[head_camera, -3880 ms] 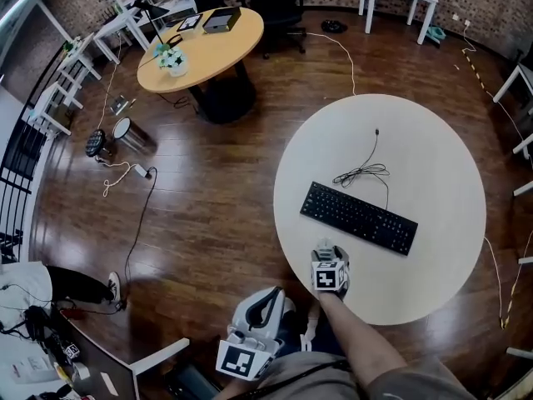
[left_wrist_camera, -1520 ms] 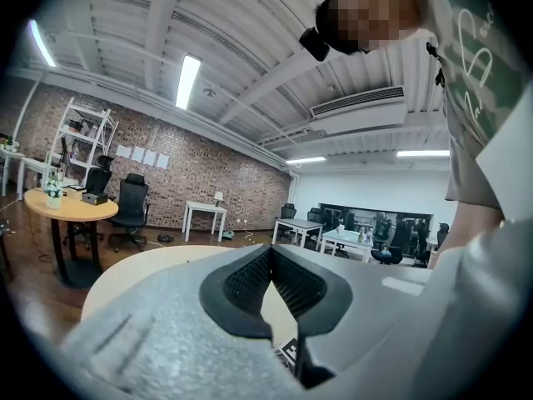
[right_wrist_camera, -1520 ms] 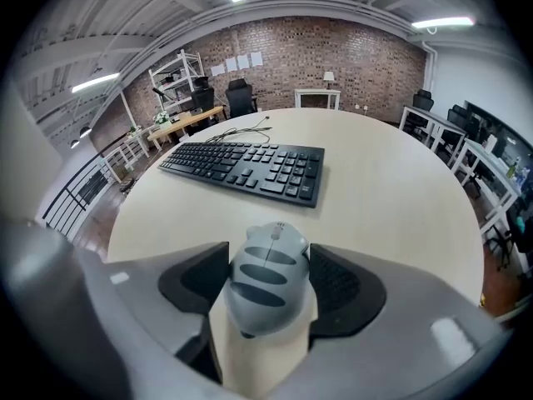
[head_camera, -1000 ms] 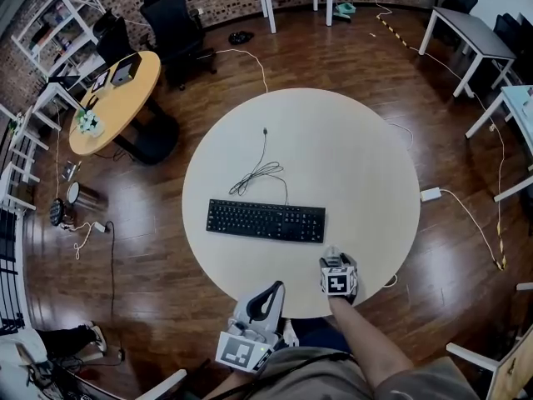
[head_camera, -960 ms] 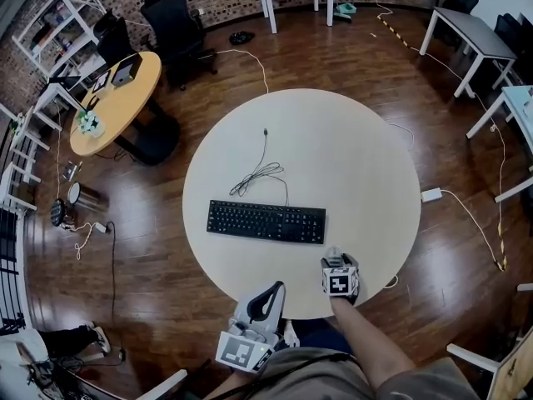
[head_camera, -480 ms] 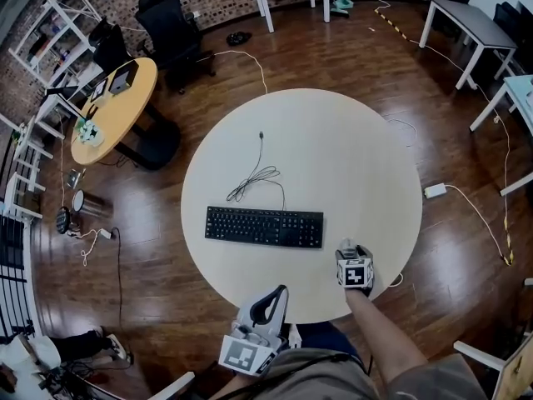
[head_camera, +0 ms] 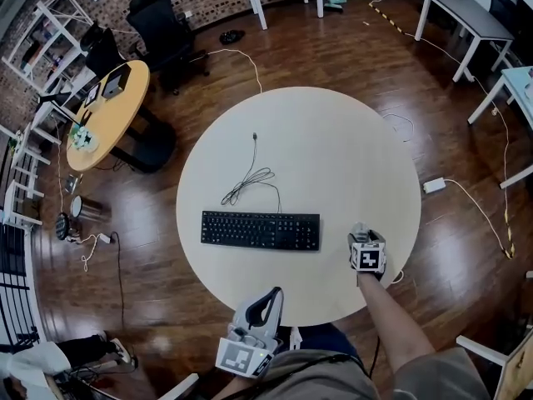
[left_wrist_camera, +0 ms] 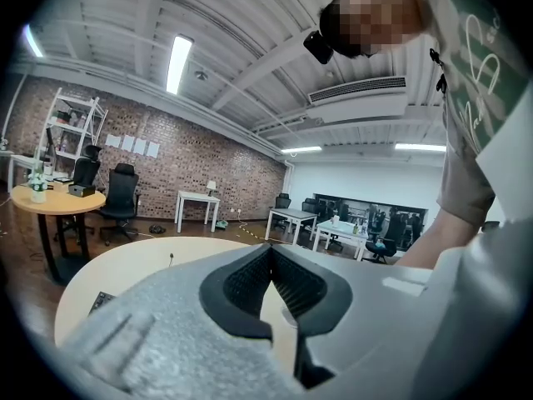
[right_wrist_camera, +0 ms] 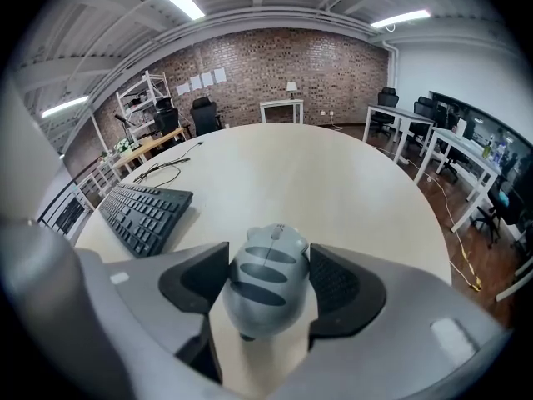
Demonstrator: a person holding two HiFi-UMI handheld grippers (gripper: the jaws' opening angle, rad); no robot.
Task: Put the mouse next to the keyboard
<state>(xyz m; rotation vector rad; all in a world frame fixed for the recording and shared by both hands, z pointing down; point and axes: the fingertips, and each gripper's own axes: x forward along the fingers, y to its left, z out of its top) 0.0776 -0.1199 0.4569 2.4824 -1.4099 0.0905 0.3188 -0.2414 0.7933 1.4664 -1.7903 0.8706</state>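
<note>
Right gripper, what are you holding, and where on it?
The right gripper holds the grey mouse by its two sides. The left gripper holds nothing.

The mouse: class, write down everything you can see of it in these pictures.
The mouse is small and rounded, smooth grey plastic with three darker stripes across its back and a scroll wheel in front. The right hand-held gripper holds it by its sides, nose forward, over the pale round table, right of the black keyboard and apart from it.
</note>
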